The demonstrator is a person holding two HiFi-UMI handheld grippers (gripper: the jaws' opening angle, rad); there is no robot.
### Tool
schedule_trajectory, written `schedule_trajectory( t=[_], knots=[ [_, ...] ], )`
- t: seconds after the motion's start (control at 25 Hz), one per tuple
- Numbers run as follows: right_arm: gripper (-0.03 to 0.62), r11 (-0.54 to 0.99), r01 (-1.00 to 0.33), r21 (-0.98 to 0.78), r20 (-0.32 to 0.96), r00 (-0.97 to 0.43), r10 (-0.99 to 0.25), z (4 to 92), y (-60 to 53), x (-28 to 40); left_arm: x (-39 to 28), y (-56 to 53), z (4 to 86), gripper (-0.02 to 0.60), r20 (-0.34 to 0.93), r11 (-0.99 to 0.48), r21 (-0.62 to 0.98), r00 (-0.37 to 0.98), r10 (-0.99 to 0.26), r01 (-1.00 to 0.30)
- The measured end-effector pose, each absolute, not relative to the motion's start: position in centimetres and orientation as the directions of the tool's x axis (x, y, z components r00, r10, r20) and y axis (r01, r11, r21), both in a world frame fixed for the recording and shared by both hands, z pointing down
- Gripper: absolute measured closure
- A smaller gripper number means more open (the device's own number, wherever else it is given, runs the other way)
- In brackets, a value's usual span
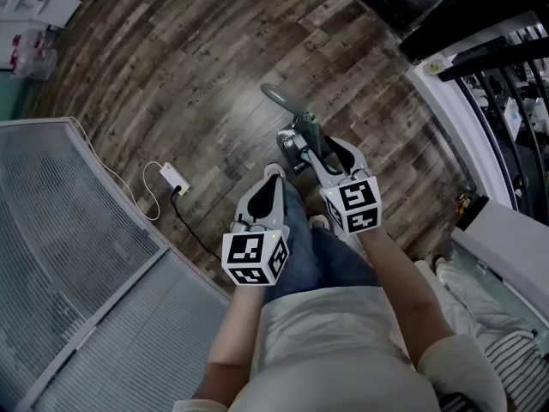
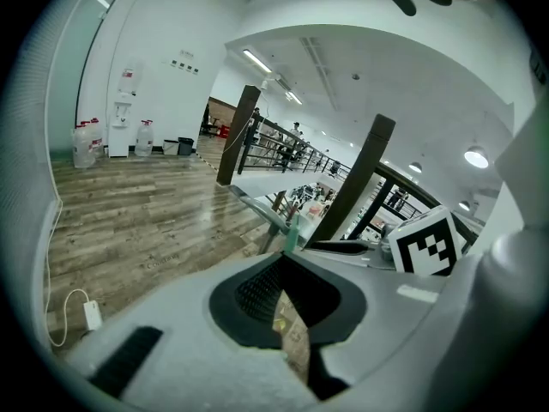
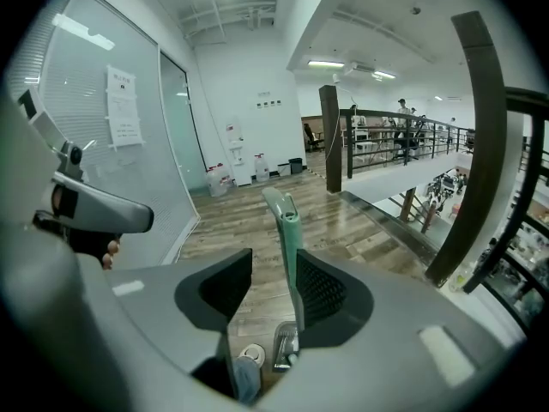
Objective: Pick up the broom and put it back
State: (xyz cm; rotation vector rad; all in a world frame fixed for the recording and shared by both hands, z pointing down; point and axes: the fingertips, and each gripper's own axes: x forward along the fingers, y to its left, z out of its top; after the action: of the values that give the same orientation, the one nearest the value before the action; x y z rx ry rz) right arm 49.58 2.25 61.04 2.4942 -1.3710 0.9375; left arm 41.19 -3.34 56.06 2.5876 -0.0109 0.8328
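The broom (image 1: 288,104) stands nearly upright on the wooden floor in front of my feet, its grey-and-green handle rising toward the head camera. In the right gripper view the green handle (image 3: 289,230) runs up between the jaws, close against the right pad, with a clear gap to the left pad. My right gripper (image 1: 317,148) (image 3: 273,271) is open around it. The broom's head (image 3: 283,350) rests on the floor beside a shoe. Just left of it, my left gripper (image 1: 273,177) (image 2: 283,263) is shut and holds nothing; the handle (image 2: 268,215) shows ahead of it.
A glass partition with blinds (image 1: 77,256) fills the left. A white power adapter (image 1: 174,177) with its cable lies on the floor beside it. A dark railing and a white ledge (image 1: 480,136) border the right. Water bottles (image 2: 86,142) stand by the far wall.
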Motion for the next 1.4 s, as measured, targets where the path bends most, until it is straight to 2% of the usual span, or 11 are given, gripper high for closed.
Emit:
schedule_trajectory(
  t=[0.72, 1.04, 1.16, 1.4],
  knots=[
    [0.419, -0.611, -0.782, -0.123, 0.651, 0.401, -0.644, 66.8, 0.9, 52.7, 42.8, -5.6, 59.4, 0.575, 0.592, -0.905, 0.402, 0.794, 0.141, -0.139],
    [0.448, -0.617, -0.779, -0.111, 0.670, 0.400, -0.626, 68.1, 0.7, 53.3, 43.4, -6.0, 60.0, 0.575, 0.600, -0.903, 0.406, 0.786, 0.150, -0.138],
    [0.494, -0.617, -0.781, -0.095, 0.673, 0.406, -0.618, 68.1, 0.8, 53.4, 43.4, -5.8, 60.0, 0.575, 0.601, -0.903, 0.408, 0.785, 0.154, -0.136],
    [0.502, -0.606, -0.794, -0.053, 0.662, 0.426, -0.616, 67.9, 0.8, 53.2, 43.0, -5.7, 60.1, 0.575, 0.605, -0.901, 0.411, 0.781, 0.155, -0.140]
  ],
)
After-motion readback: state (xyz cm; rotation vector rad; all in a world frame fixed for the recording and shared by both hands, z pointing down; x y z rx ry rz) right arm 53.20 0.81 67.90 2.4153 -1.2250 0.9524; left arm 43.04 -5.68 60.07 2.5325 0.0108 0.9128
